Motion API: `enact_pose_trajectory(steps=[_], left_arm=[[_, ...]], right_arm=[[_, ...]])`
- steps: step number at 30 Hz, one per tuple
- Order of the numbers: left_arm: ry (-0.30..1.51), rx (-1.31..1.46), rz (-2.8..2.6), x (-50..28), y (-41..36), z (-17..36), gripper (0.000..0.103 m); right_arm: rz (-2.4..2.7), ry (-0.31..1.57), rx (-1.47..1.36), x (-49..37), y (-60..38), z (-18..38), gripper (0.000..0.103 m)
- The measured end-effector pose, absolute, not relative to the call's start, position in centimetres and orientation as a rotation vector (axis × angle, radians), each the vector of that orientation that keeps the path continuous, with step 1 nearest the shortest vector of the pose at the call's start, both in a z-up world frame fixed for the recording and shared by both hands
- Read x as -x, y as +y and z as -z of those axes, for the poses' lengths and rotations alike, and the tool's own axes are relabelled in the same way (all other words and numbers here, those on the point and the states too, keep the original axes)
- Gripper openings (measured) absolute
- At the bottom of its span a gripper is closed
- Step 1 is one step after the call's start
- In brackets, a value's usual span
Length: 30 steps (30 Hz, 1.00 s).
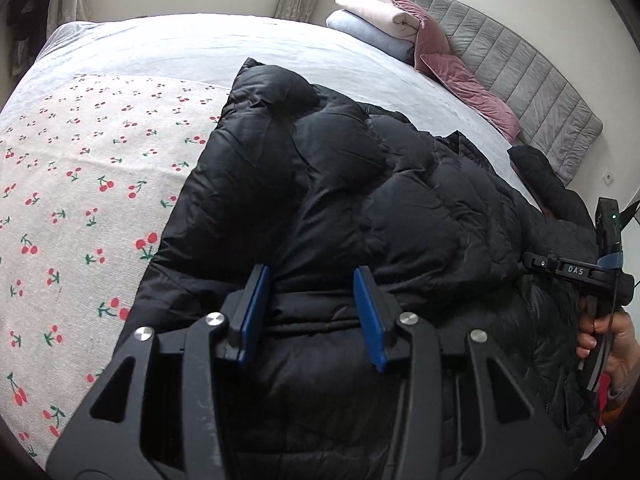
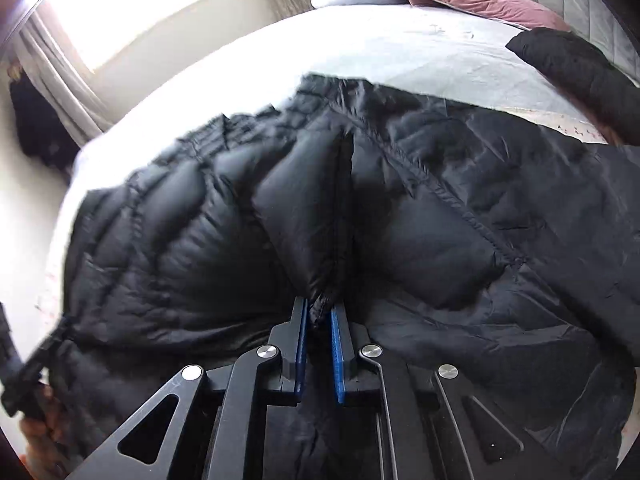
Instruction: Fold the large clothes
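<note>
A black quilted puffer coat (image 1: 340, 184) lies spread over the bed, one sleeve folded across its body. My left gripper (image 1: 312, 276) is open, blue pads apart, hovering just over the coat's near part with nothing between the pads. My right gripper (image 2: 322, 308) is shut on a pinched ridge of the coat (image 2: 320, 216), lifting that fold of fabric. In the left wrist view the right gripper's body shows at the far right edge, held by a hand (image 1: 600, 332). A coat sleeve end (image 2: 576, 68) lies near the pillows.
A cherry-print blanket (image 1: 80, 200) covers the bed's left side, over a pale sheet (image 1: 192, 44). Pink cushions (image 1: 464, 80), folded pale pillows (image 1: 372, 20) and a grey padded headboard (image 1: 520, 72) sit at the far right. A curtained window (image 2: 120, 4) is behind.
</note>
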<state>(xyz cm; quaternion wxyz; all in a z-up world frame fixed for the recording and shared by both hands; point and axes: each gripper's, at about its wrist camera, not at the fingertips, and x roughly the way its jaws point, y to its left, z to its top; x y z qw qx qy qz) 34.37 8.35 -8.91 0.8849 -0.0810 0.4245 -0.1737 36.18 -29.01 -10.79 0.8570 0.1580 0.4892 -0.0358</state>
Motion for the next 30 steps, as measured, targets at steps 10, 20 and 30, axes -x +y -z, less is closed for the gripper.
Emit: enact_pose_trajectory(steps=[10, 20, 30], left_arm=[[0.928, 0.023, 0.329, -30.6, 6.9, 5.1, 0.092], [0.997, 0.132, 0.344, -25.5, 6.7, 1.5, 0.092], [0.984, 0.113, 0.347, -21.3, 4.9, -1.4, 0.093]], right_arm=[[0.1, 0.931, -0.367, -28.1, -33.0, 5.3, 0.074], [0.294, 0.84, -0.558, -18.0, -42.4, 1.4, 0.076], [0.381, 0.774, -0.665, -12.8, -48.1, 1.6, 0.076]])
